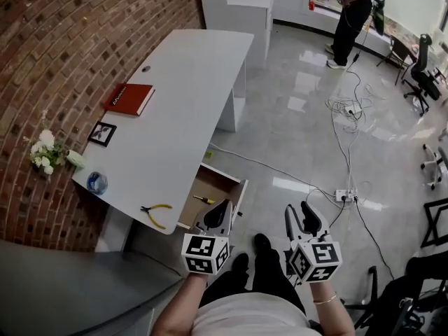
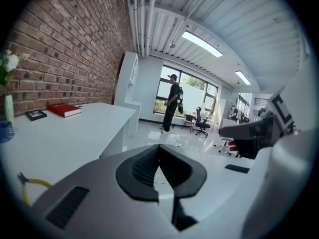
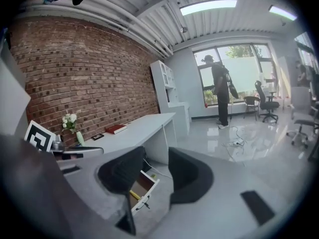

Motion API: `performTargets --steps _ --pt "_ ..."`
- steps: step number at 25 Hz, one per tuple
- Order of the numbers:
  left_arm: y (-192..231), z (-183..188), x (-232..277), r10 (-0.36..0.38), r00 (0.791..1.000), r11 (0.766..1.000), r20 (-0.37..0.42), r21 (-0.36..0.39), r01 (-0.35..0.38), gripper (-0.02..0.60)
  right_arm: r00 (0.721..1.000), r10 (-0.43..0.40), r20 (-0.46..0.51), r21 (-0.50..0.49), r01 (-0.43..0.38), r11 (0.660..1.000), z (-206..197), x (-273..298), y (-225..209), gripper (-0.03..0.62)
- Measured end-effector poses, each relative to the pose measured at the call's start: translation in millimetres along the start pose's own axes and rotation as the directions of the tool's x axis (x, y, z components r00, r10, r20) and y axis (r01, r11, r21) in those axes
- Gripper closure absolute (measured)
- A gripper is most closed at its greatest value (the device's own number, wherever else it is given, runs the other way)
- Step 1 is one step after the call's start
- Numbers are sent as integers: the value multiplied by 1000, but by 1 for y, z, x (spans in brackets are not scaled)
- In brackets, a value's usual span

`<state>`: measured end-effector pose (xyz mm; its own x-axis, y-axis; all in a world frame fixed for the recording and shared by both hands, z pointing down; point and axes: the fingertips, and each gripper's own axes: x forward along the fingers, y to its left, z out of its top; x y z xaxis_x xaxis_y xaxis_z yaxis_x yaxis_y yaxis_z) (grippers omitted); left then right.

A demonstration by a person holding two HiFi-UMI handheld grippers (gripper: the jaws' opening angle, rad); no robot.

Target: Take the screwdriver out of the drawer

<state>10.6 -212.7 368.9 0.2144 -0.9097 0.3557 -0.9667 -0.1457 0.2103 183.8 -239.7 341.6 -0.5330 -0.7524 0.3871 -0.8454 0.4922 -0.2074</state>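
Observation:
The screwdriver (image 1: 204, 199), with a yellow handle, lies in the open wooden drawer (image 1: 225, 182) under the white desk's near end. Between the right gripper's jaws the drawer (image 3: 147, 182) shows again, with a sliver of the yellow handle (image 3: 134, 194). My left gripper (image 1: 218, 218) hangs shut and empty just right of the drawer, above the floor. In its own view the left gripper (image 2: 159, 169) has its black pads touching. My right gripper (image 1: 302, 220) is open and empty, further right over the floor; the right gripper (image 3: 155, 176) points at the drawer from a distance.
The white desk (image 1: 183, 96) carries yellow-handled pliers (image 1: 155, 213) near its front edge, a red book (image 1: 129, 98), a photo frame (image 1: 102, 133), a blue object (image 1: 96, 182) and flowers (image 1: 47, 152). Cables (image 1: 344, 138) trail over the glossy floor. A person (image 1: 353, 16) stands by the far window; office chairs (image 1: 424, 72) stand at right.

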Motion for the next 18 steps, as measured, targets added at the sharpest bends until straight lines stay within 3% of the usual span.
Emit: performTargets --steps 5,10,14,18 --pt "18 0 -5 115 993 993 15 -37 -115 588 992 115 -42 -36 -117 992 5 32 9 447" --pt "42 1 -19 270 962 960 33 -88 -266 588 961 261 -89 -92 -269 959 13 64 28 447" --pt "55 -2 -29 379 925 918 35 -137 -371 588 909 387 -155 -123 -407 905 8 84 50 447" --pt "60 -8 -46 502 865 850 30 -200 -486 588 823 510 -250 -149 -553 820 0 102 75 447"
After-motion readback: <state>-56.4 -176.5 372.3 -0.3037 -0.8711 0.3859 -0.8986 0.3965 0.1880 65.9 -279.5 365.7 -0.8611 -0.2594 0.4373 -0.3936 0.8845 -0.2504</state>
